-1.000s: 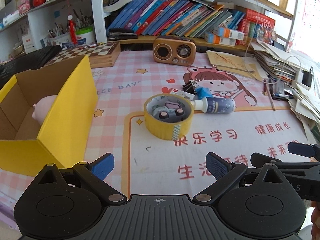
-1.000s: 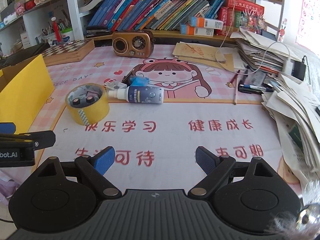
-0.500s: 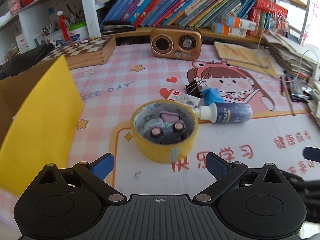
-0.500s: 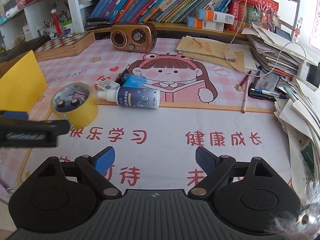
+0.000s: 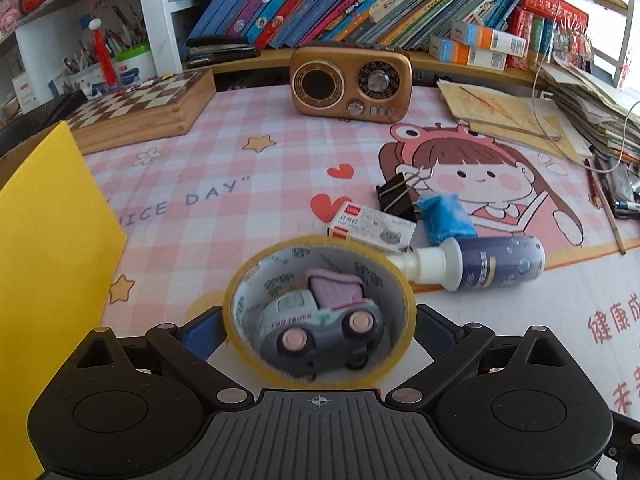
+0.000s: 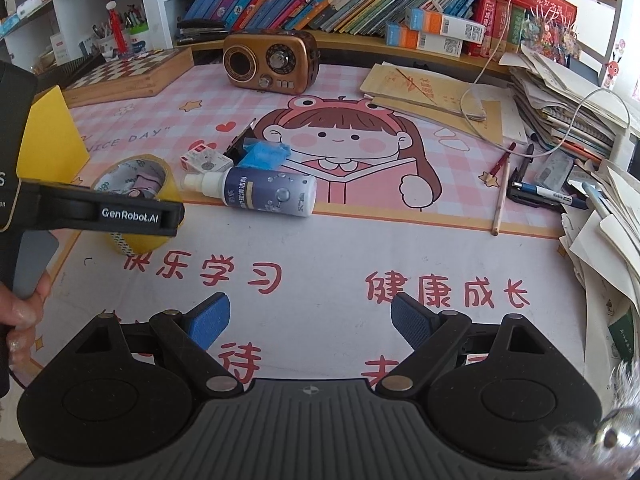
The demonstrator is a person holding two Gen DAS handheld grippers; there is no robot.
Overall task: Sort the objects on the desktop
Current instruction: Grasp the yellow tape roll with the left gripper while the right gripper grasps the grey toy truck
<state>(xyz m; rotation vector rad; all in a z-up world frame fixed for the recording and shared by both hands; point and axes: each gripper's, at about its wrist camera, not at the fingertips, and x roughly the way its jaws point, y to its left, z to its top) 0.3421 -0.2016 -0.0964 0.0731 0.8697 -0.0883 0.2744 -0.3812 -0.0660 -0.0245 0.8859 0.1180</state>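
Nearest to me, the left claw point(image 5: 318, 326) stands spread wide with the yellow tape roll point(image 5: 320, 310) sitting between its blue pads; whether those pads press on the roll or only flank it I cannot tell, and the roll looks to be resting on the bench point(image 5: 248, 176). A little toy truck point(image 5: 320, 326) lies on its side inside the roll's hollow. The right claw point(image 6: 310, 320) hangs open over bare mat and grips nothing.

Just beyond the roll, the loose things wait in a huddle: a spray bottle point(image 5: 476, 264) lying flat with its white neck touching the roll's rim, a small white box point(image 5: 372, 228), a black binder clip point(image 5: 396, 196) and a crumpled blue wrapper point(image 5: 446, 218).

Off to the left stands the yellow box point(image 5: 52, 264), presumably where things go; its inside is hidden from here. Further back are a chessboard point(image 5: 140, 106) and a brown radio point(image 5: 350, 80).

By my reckoning the sorting is early: everything visible in the huddle remains out, and the tape roll is the piece in hand.
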